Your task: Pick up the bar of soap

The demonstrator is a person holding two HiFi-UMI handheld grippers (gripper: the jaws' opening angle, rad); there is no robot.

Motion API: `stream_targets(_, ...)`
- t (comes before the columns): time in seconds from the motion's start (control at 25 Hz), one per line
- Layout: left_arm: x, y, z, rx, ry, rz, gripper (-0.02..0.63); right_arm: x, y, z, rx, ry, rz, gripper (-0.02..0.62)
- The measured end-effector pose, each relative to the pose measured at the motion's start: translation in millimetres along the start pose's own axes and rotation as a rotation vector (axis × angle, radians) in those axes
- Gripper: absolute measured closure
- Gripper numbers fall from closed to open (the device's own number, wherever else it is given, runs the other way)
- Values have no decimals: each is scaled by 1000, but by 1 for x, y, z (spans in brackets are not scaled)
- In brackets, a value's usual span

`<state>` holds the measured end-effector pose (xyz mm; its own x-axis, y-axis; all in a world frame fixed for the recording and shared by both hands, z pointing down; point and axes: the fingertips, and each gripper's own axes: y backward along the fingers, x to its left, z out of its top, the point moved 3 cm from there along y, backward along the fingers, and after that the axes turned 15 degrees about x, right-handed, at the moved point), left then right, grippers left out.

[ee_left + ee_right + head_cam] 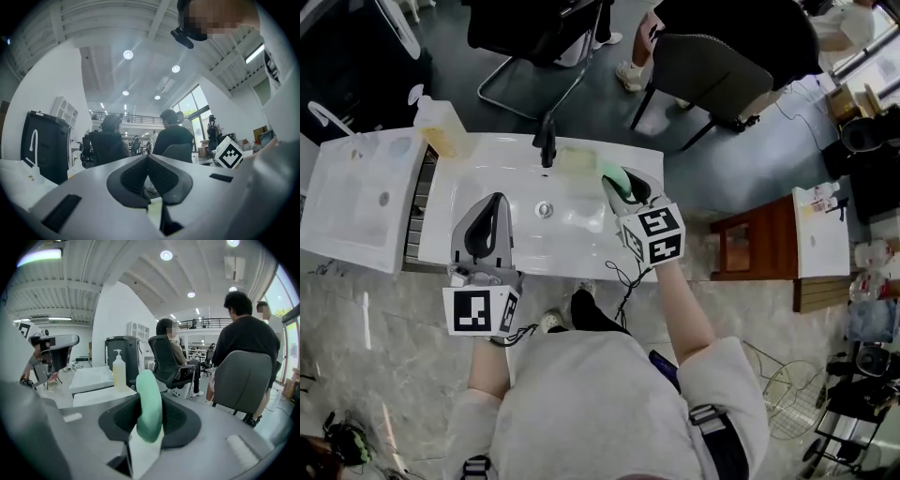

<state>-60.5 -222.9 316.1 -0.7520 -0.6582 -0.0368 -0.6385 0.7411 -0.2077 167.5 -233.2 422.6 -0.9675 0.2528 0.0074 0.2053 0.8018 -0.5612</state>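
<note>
A pale green bar of soap (149, 405) stands on edge between the black pads of my right gripper (149, 416), which is shut on it. In the head view the soap (617, 177) shows at the tip of the right gripper (622, 184), held above the right side of the white sink (581, 230). My left gripper (487, 220) hovers over the sink's left part with its jaws together and nothing between them; in the left gripper view its pads (161, 178) meet at the tip.
A black faucet (546, 141) stands at the sink's back edge, a drain (544, 209) in the basin. A soap dispenser bottle (439, 122) sits at the back left, beside a second white basin (356, 197). Seated people and office chairs (722, 66) are behind the sink.
</note>
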Motion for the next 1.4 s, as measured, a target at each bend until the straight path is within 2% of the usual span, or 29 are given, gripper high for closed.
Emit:
stream_targets(0.6,-16,33,9,-38,-38,-89,598,22,102,-3,-168,-118,-147,468)
stream_targets(1.4,-21,70,10,-76,-50,-141,598,59,193,-10,-333,-155,-324,468)
